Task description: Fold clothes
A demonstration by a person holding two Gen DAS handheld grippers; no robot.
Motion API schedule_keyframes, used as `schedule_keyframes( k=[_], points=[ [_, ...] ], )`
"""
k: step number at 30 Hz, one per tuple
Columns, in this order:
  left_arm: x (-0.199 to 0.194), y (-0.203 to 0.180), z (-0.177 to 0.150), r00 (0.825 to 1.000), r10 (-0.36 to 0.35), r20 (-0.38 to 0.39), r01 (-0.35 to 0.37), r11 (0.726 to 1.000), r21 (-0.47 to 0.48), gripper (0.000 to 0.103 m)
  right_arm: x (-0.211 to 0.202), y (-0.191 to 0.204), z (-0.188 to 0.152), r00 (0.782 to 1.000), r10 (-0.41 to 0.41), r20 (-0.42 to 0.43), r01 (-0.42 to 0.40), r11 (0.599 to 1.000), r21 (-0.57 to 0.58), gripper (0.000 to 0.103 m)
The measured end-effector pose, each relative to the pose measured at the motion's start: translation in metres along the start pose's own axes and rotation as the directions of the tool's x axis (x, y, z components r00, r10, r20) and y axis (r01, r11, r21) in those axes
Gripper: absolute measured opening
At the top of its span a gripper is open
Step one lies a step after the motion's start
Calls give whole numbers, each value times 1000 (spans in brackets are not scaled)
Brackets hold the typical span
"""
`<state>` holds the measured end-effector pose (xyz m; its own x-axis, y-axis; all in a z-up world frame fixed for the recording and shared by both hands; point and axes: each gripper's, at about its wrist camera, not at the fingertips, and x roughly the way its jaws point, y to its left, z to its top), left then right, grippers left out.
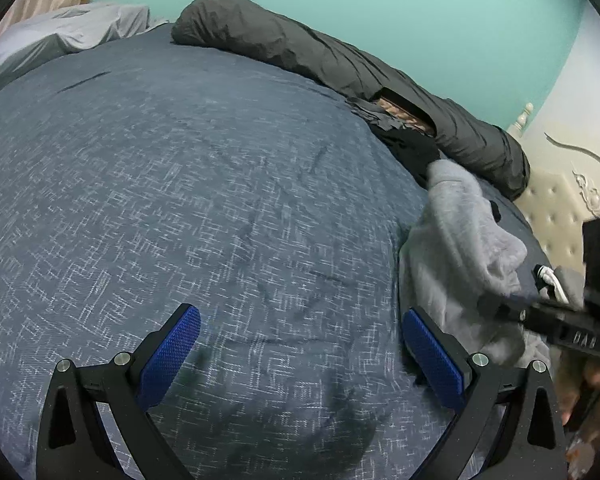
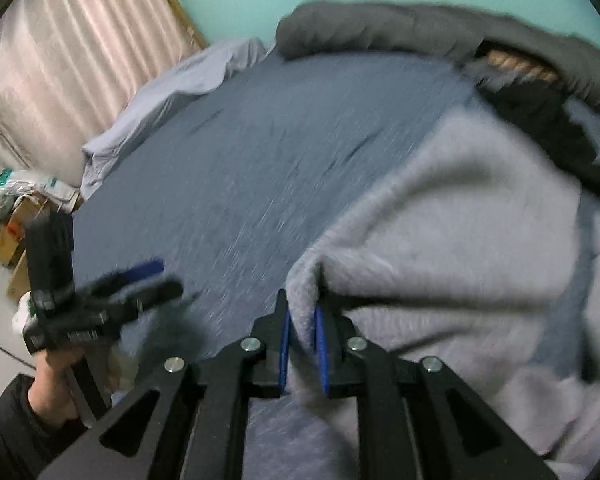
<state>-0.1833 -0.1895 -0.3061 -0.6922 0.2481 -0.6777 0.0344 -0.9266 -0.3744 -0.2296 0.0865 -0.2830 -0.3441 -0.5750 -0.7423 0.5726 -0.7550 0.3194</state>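
Blue-grey woven bedspread (image 1: 204,184) fills both views. Left gripper (image 1: 300,344) hovers over it, jaws spread wide, nothing between them. Right gripper (image 2: 302,312) pinches a fold of the light grey fleece garment (image 2: 460,216) (view blurred), which lies bunched on the bedspread.

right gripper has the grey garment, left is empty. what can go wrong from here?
1. The right gripper pinches only a narrow ridge of the grey garment; the fleece could slip out mid-drag.
2. The left gripper hangs open over bare bedspread, so the garment is dragged from one point and may bunch rather than spread.
3. The black clothes lie against the garment's far edge and could get pulled along.
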Motion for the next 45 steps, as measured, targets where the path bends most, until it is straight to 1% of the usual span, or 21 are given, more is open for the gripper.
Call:
schedule_keyframes(
  k=[2,4,7,8,9,10,13,16,17,18,20,23,24,25,26,27,30,33,38,42,45],
  points=[
    [-1,2,2,1000,-4,3,4,1000,-6,103,2,-2,-8,1000,20,-1,-20,999,26,16],
    [-1,2,3,1000,-5,6,5,1000,-9,103,-11,-10,-11,999,25,35,-27,997,65,23],
    [0,0,4,1000,-8,6,8,1000,-10,103,-49,-27,-15,987,57,151,-76,990,121,33],
    [0,-1,4,1000,-9,6,9,1000,-7,103,-61,-32,-16,982,46,184,-70,990,124,41],
    [1,-1,4,1000,-8,6,8,1000,-4,103,-73,-40,-16,978,6,210,-35,990,137,44],
    [2,-2,4,1000,-7,4,7,1000,-4,103,-78,-48,-15,975,-29,219,-7,987,159,44],
    [2,-2,3,1000,-6,1,6,1000,-6,103,-83,-81,-12,973,-113,203,52,957,287,45],
    [2,0,4,1000,-2,1,2,1000,-7,103,-81,-107,-7,970,-155,189,72,919,387,54],
    [2,1,4,1000,-2,1,2,1000,-8,103,-77,-114,-6,973,-146,179,60,907,416,63],
    [2,2,4,1000,-3,1,3,1000,-10,103,-73,-120,-4,976,-137,171,47,895,444,65],
    [3,4,5,1000,-3,1,3,1000,-13,103,-63,-128,-1,979,-119,163,28,881,473,65],
    [3,6,6,1000,-2,0,2,1000,-13,103,-39,-126,2,991,-74,114,12,881,472,65],
    [4,6,6,1000,-1,-1,1,1000,-13,103,-32,-120,3,994,-61,94,12,892,451,62],
    [4,7,7,1000,-1,-1,1,1000,-14,103,-24,-115,4,996,-47,74,11,903,430,57],
    [3,8,7,1000,-1,0,1,1000,-15,103,-17,-110,5,998,-35,55,9,913,408,38],
    [3,9,7,1000,-1,1,1,1000,-15,103,-12,-101,2,998,-28,49,7,923,384,26],
    [0,12,7,1000,1,5,-1,1000,-20,103,-2,-76,-8,999,0,40,-13,946,325,14],
    [-3,14,6,1000,4,7,-3,1000,-28,103,7,-50,-24,999,39,15,-42,958,283,10],
    [-9,17,4,1000,2,14,-2,999,-38,103,25,4,-63,991,87,-106,-70,985,161,10],
    [-12,19,3,1000,-1,15,1,999,-42,103,27,10,-91,986,111,-127,-83,975,206,10],
    [-12,19,2,1000,-1,17,2,999,-44,103,21,11,-98,981,127,-149,-95,974,205,10]
  ],
)
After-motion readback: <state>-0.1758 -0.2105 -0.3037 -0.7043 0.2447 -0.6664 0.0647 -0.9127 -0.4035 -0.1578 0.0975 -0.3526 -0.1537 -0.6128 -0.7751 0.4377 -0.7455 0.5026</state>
